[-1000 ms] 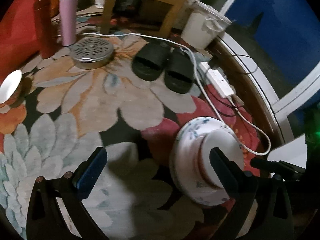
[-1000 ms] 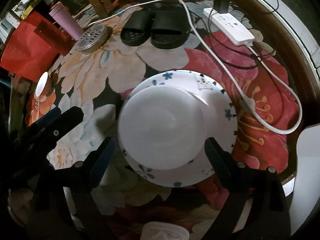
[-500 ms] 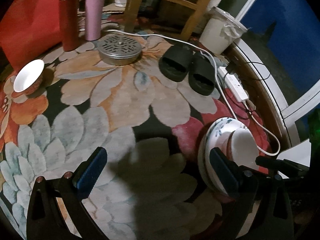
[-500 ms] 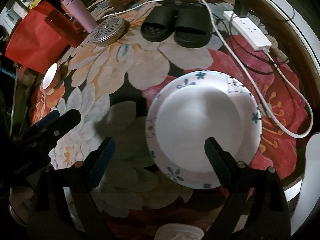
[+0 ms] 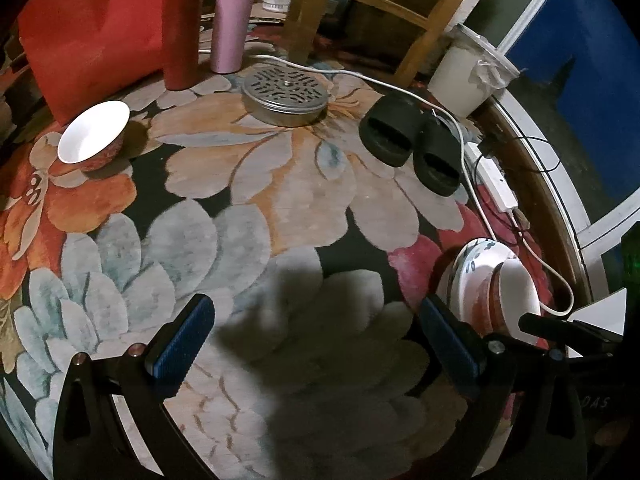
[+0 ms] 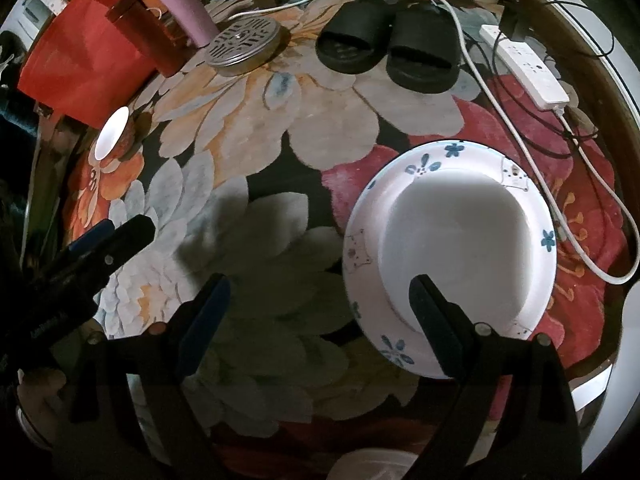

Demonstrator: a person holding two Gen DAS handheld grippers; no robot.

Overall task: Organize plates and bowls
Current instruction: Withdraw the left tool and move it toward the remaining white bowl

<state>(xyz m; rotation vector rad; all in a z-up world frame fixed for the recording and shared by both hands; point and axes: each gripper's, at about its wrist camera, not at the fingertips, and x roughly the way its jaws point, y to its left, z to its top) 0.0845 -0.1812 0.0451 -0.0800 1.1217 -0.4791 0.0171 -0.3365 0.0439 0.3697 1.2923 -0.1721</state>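
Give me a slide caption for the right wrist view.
Open right gripper above a floral rug, beside a bowl on a blue-flowered plate; a second bowl sits far left.

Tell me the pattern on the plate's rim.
White plate with blue flowers around the rim; clearest in the right wrist view.

The left black two-finger gripper with blue pads (image 5: 316, 332) fills the bottom of its own view, jaws spread wide and nothing between them. It also shows at the left edge of the right wrist view (image 6: 86, 254). The right black two-finger gripper with blue pads (image 6: 320, 302) sits along the bottom of its frame, jaws likewise wide apart, gripping nothing.
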